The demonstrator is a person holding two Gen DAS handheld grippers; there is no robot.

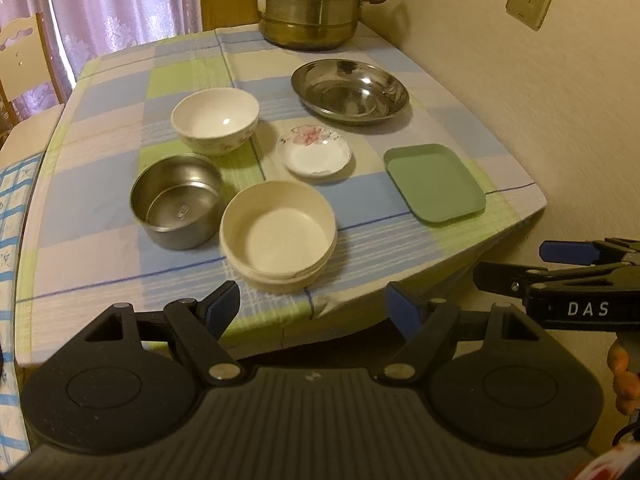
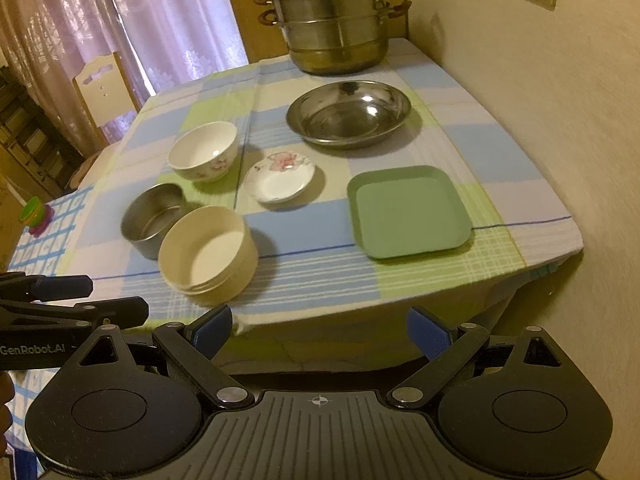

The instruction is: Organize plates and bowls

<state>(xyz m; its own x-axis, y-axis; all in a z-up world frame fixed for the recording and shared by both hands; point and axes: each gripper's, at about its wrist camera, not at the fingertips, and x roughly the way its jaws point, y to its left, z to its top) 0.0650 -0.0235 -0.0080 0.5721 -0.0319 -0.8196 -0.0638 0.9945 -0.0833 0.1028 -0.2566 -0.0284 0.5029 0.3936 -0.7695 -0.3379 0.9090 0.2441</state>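
Both tools hang short of the tabletop's near edge, nothing lifted yet.

The left tool (image 1: 312,304) and right tool (image 2: 320,326) are each spread apart and empty, apparently squaring up for a first pick. On the checked cloth of the tabletop (image 1: 92,240) the dishes lie scattered singly: a cream round plastic bowl (image 1: 278,236) nearest, touching or just beside a steel straight-sided bowl (image 1: 176,200); a white floral ceramic bowl (image 1: 215,120) behind; a small white flowered saucer (image 1: 314,152) in the middle; a green square plastic plate (image 2: 408,212) on the right; and a wide shallow steel dish (image 2: 348,114) before a stacked steel steamer pot (image 2: 334,24). The steamer's top is cropped in the left view, and motion blur softens the rims.
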